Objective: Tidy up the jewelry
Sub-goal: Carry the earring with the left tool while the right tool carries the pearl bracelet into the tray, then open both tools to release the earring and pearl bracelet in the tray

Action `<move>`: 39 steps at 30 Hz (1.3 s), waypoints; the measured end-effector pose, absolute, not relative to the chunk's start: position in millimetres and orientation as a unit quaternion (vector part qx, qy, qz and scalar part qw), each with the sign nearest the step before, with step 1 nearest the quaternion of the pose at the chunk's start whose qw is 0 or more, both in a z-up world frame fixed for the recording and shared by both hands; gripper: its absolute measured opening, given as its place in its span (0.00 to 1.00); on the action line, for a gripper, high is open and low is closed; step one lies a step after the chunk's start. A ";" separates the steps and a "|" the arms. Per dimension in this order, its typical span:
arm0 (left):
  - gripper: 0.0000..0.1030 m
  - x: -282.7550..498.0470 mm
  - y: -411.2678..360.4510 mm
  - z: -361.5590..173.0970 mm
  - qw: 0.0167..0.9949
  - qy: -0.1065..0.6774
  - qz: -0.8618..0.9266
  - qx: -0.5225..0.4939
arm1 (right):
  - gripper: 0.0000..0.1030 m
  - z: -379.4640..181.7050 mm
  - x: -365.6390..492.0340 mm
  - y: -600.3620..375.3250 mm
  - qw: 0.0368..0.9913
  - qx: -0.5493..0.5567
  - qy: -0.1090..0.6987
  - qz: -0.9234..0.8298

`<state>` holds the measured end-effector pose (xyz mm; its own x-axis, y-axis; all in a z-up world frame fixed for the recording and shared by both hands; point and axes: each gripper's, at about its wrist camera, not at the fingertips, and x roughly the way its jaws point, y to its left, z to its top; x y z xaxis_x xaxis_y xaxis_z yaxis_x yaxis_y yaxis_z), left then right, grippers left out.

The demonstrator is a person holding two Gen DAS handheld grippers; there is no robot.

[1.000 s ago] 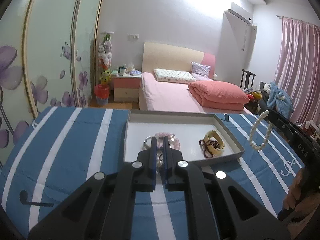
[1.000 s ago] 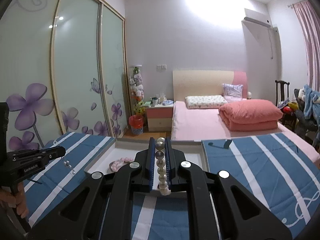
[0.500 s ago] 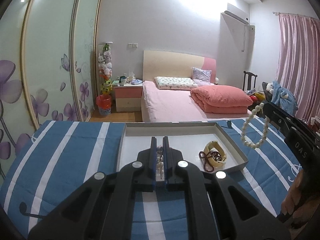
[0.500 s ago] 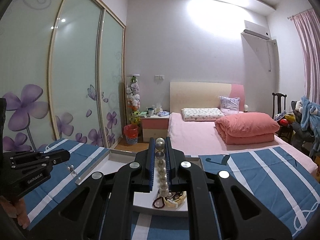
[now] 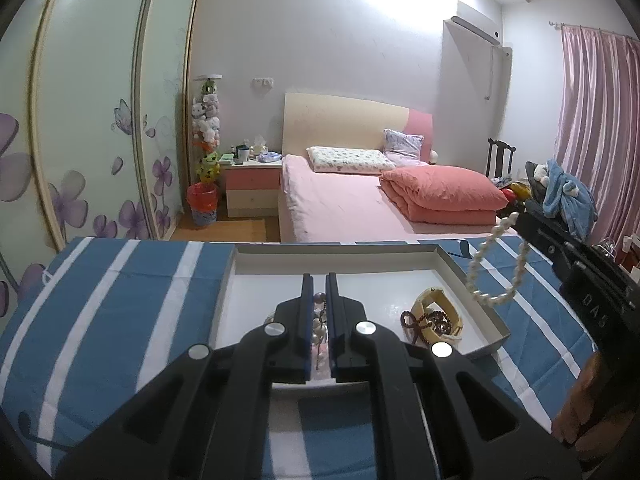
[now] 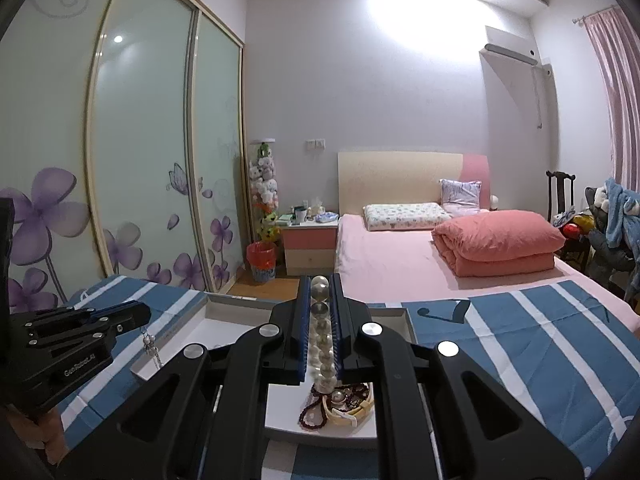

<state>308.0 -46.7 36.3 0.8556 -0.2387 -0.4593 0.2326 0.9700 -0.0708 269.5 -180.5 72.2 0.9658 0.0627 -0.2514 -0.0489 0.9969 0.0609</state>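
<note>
A shallow grey tray [image 5: 472, 280] lies on the blue striped cloth [image 5: 120, 300]. In it lie a cream bangle [image 5: 440, 312] and a dark red bead string [image 5: 416, 322]. My left gripper [image 5: 319, 280] is shut on a thin chain with small beads [image 5: 318, 320], held over the tray; the chain also shows in the right wrist view [image 6: 150, 346]. My right gripper [image 6: 320, 284] is shut on a white pearl bracelet [image 6: 322, 344], which hangs as a loop [image 5: 496, 264] above the tray's right edge. The bangle [image 6: 352, 412] and bead string [image 6: 312, 416] show below it.
A pink bed [image 5: 360, 200] with a folded salmon quilt [image 5: 444, 196] stands behind the table. Sliding wardrobe doors [image 5: 80, 120] are on the left. A nightstand [image 5: 252, 188] and a red bin [image 5: 202, 208] stand by the bed, a chair with clothes [image 5: 560, 192] on the right.
Both grippers have risen and tilted up. The right gripper with the pearl bracelet has moved left over the tray's right edge. The pink bead bracelet in the tray is now hidden behind my left gripper.
</note>
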 end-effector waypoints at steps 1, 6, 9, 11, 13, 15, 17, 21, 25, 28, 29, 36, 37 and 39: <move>0.07 311.7 -48.2 35.0 0.963 0.240 -0.124 -0.006 | 0.10 70.9 271.9 -180.0 0.991 0.028 0.130 0.028; 0.07 334.2 -58.1 23.9 0.960 0.249 -0.127 -0.002 | 0.10 58.2 287.7 -185.1 0.987 0.035 0.152 0.030; 0.07 346.8 -61.8 15.7 0.958 0.257 -0.129 -0.003 | 0.10 49.4 296.2 -188.7 0.984 0.043 0.169 0.032; 0.07 353.7 -63.9 9.3 0.956 0.263 -0.128 -0.002 | 0.10 44.0 298.6 -188.9 0.983 0.046 0.177 0.033; 0.07 358.6 -65.2 2.6 0.955 0.269 -0.128 -0.002 | 0.10 40.8 301.6 -188.2 0.981 0.046 0.183 0.035; 0.07 361.0 -65.5 -2.0 0.954 0.272 -0.127 -0.001 | 0.10 38.2 303.5 -187.5 0.980 0.045 0.189 0.036; 0.07 362.2 -65.8 -6.2 0.953 0.274 -0.126 0.001 | 0.10 36.8 307.0 -184.9 0.979 0.044 0.193 0.037; 0.07 365.5 -65.9 -10.8 0.952 0.278 -0.125 0.000 | 0.10 33.3 312.4 -182.2 0.978 0.043 0.202 0.037; 0.07 370.4 -66.1 -13.5 0.951 0.284 -0.126 -0.005 | 0.11 30.3 317.3 -182.3 0.975 0.052 0.211 0.040; 0.07 373.3 -66.6 -16.5 0.949 0.288 -0.125 -0.008 | 0.25 29.2 317.9 -182.0 0.974 0.054 0.214 0.042; 0.09 373.9 -66.4 -17.5 0.949 0.289 -0.125 -0.009 | 0.39 29.1 316.9 -181.7 0.975 0.054 0.212 0.041; 0.25 374.0 -66.5 -18.6 0.949 0.288 -0.126 -0.009 | 0.46 34.9 311.8 -186.3 0.977 0.058 0.203 0.037; 0.27 373.2 -66.4 -18.0 0.950 0.286 -0.126 -0.008 | 0.46 35.7 310.6 -186.8 0.977 0.058 0.204 0.035; 0.34 371.5 -66.5 -16.2 0.952 0.281 -0.124 -0.007 | 0.46 37.0 308.9 -187.3 0.976 0.058 0.205 0.034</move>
